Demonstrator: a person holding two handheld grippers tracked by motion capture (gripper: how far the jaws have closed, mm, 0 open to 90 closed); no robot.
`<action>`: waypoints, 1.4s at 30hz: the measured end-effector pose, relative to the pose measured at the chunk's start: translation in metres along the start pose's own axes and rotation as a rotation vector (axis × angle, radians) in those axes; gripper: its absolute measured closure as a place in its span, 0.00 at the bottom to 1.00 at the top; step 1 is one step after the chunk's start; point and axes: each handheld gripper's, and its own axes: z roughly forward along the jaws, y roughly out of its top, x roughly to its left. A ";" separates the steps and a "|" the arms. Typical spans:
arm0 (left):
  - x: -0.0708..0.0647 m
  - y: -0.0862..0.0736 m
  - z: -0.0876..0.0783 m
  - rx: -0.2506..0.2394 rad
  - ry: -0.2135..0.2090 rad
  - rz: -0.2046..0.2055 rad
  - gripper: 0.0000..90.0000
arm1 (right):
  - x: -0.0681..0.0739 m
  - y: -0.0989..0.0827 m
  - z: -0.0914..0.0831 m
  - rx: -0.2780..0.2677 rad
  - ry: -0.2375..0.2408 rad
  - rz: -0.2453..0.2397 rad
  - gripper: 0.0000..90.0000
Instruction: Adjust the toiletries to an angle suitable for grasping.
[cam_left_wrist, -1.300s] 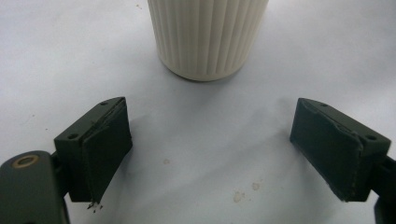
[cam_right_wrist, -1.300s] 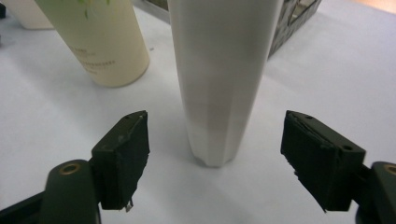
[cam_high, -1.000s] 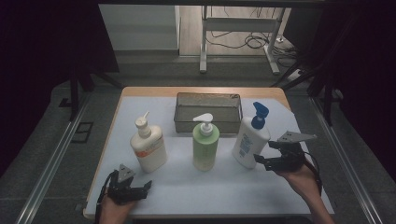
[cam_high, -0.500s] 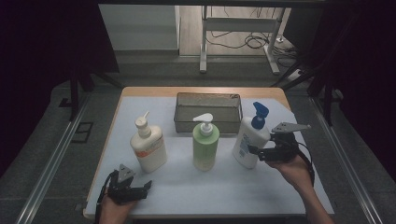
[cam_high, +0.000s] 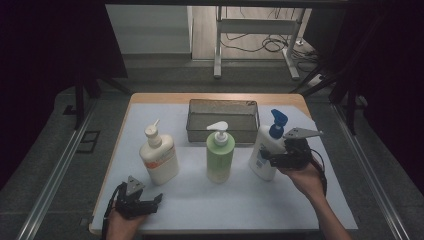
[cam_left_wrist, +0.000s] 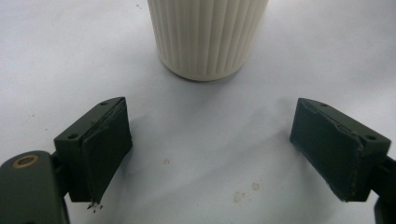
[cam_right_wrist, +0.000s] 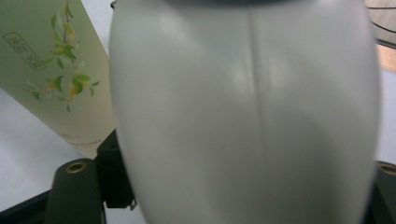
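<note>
- Hand-held gripper, right (cam_high: 270, 157): it is held level against the side of the white bottle with the blue pump (cam_high: 266, 150). Its jaws have just been closing with that bottle between them; in the right gripper view the bottle's body (cam_right_wrist: 243, 116) bulges across both jaws, but whether the pads press on it yet cannot be told. A side-on approach is judged to suit a tall upright bottle.
- Desk (cam_high: 240, 200): it is covered in white, which leaves the bottles easy to reach from the person's edge.
- Wire basket (cam_high: 223, 120): it is set beyond the right hand-held gripper and to its left, behind the row of bottles, probably as the place for them.
- Green bottle (cam_high: 220, 155): it is stood just beyond the gripped-at bottle, on the side away from the right hand-held gripper.
- Cream bottle (cam_high: 159, 157): it is stood just ahead of the left hand-held gripper (cam_high: 152, 202), whose jaws are spread wide over bare desk, seemingly kept waiting.
</note>
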 end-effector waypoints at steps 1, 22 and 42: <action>0.000 0.000 0.000 0.000 0.000 0.000 0.13 | 0.000 0.000 0.000 0.001 -0.001 -0.003 0.32; 0.000 0.000 0.000 0.000 0.000 -0.001 0.13 | 0.005 0.007 0.000 0.056 -0.025 -0.056 0.44; 0.000 0.000 0.000 -0.001 -0.001 -0.002 0.13 | 0.000 0.029 -0.018 0.044 0.038 -0.040 0.44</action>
